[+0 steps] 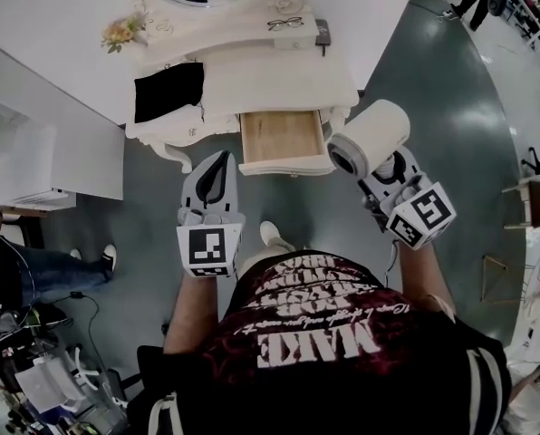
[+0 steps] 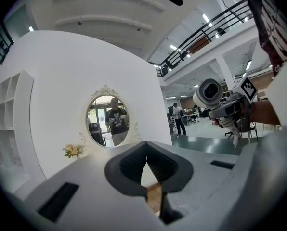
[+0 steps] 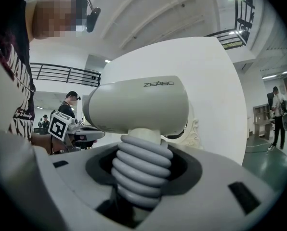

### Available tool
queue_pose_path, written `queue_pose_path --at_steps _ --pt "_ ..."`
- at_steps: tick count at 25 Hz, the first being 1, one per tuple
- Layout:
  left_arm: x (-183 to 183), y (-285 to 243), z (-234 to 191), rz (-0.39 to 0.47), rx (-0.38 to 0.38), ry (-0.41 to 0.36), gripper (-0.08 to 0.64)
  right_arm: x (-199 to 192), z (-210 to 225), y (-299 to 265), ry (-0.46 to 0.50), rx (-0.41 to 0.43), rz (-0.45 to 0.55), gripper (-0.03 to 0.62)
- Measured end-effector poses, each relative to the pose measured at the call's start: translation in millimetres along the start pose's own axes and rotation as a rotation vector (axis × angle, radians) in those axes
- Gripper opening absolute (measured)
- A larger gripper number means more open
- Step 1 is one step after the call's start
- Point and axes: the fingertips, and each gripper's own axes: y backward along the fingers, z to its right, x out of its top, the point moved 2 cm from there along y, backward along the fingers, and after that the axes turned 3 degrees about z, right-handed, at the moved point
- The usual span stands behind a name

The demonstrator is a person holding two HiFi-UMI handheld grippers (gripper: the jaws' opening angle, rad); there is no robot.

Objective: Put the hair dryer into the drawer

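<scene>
The cream-barrelled hair dryer with a grey ribbed handle [image 3: 138,105] is off the table, held in the air just off the right front corner of the open pale wooden drawer [image 1: 282,136] and not yet over it. My right gripper [image 3: 141,177] is clenched on the ribbed handle with the barrel upright above the jaws; I judge this grip leaves the barrel free to go in first. My left gripper [image 2: 147,172] is empty with its tips together, held in front of the drawer's left front corner, probably spare for steadying or closing. The drawer stands pulled out from the front edge of the white ornate dressing table [image 1: 279,80], and a black cloth [image 1: 168,91] lies on the left of the tabletop. Only the head view shows the drawer to be open and bare. Only the right gripper view shows the handle seated between the pads. The left gripper view alone gives the oval mirror [image 2: 107,121] face on.
</scene>
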Motion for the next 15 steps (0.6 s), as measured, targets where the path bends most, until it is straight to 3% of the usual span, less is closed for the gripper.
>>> queue_pose_path --at_steps 7,15 --pt "-7.2 -10.8 -20.2 -0.004 -0.026 0.001 0.005 -4.7 -0.8 -25.2 -0.053 0.004 -0.010 0.212" --pt "-26.8 -22.5 -51.5 -0.027 -0.013 0.028 0.005 -7.0 1.4 -59.9 -0.046 0.010 -0.028 0.212"
